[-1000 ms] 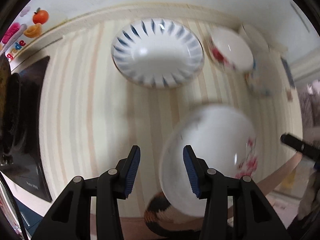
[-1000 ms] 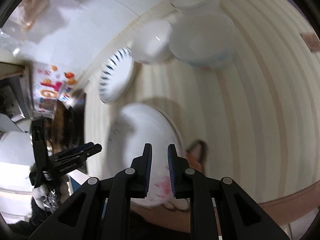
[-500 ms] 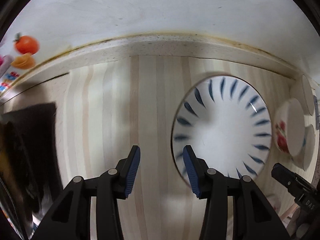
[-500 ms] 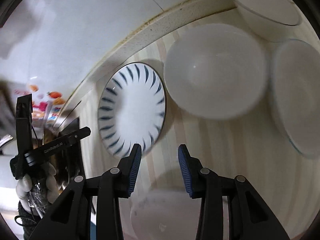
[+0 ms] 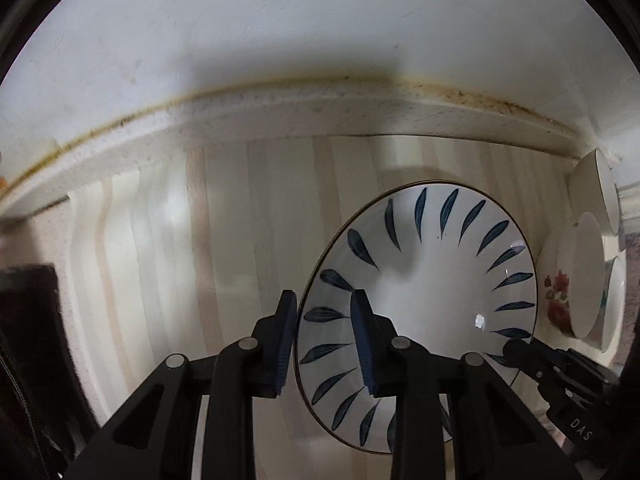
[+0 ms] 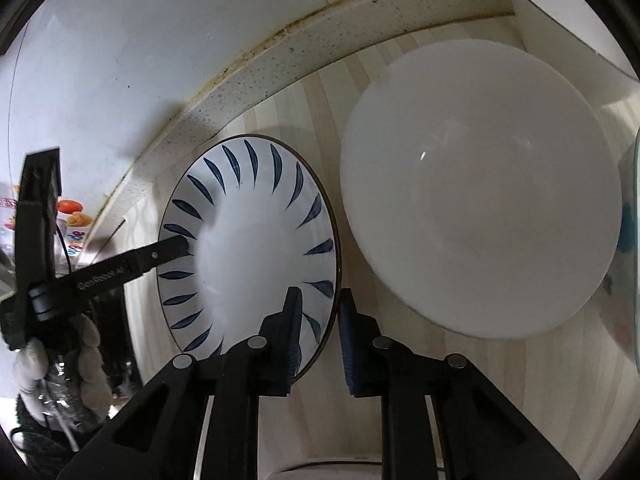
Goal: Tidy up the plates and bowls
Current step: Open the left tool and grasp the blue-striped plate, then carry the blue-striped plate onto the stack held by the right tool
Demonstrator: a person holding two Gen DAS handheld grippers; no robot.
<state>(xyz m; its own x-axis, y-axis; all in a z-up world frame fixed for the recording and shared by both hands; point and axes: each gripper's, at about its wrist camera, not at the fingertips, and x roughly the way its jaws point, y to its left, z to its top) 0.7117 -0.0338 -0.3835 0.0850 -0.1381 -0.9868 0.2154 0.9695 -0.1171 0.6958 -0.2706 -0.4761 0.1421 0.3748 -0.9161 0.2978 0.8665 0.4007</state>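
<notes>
Grippers straddling opposite rims of the white ceramic plate with dark blue leaf strokes (image 5: 420, 300), which lies flat on the pale striped wooden counter (image 5: 200, 260).
Left gripper (image 5: 325, 344) is spread, one blue pad outside the plate's left rim and one inside, neither visibly pinching it. Right gripper (image 6: 318, 334) is likewise spread across the plate's right rim (image 6: 256, 256). Just beside the plate sits a plain white bowl (image 6: 480, 196), and a flower-patterned bowl (image 5: 568, 292) shows at the left view's edge.

wall (image 5: 280, 20): white, scuffed | backsplash ledge (image 5: 320, 112): speckled, grimy seam | countertop (image 5: 240, 220): pale striped wood
</notes>
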